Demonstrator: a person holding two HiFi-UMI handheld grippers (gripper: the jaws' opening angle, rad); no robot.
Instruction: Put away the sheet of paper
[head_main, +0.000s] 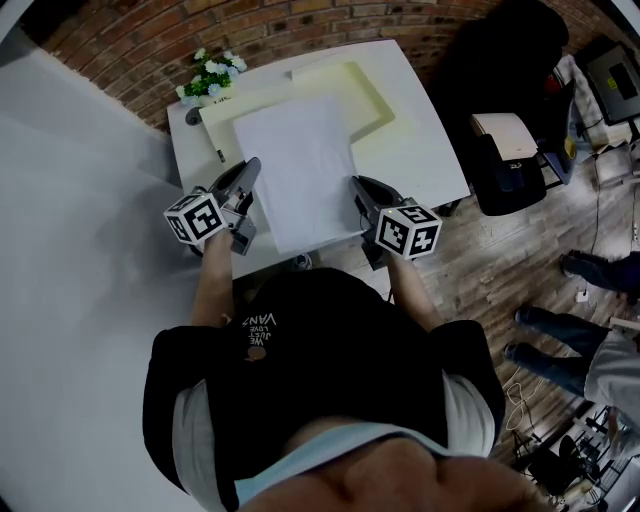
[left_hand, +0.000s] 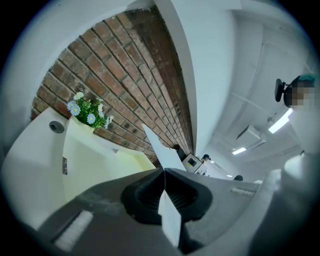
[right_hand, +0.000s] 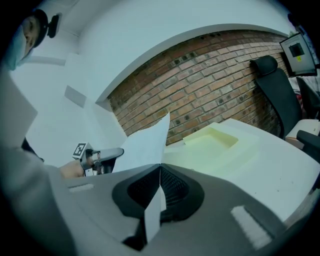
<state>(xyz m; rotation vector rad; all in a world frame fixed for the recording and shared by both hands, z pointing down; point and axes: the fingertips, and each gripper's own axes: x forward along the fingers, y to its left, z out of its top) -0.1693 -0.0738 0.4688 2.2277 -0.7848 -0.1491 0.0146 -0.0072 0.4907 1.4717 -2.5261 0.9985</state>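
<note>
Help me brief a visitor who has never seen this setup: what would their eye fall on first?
The white sheet of paper, stretched above the white table between the left tool and the right tool, each shut on one side edge. Beyond it shows a pale yellow tray, and a small bunch of flowers stands at the table's far corner by the brick wall.
</note>
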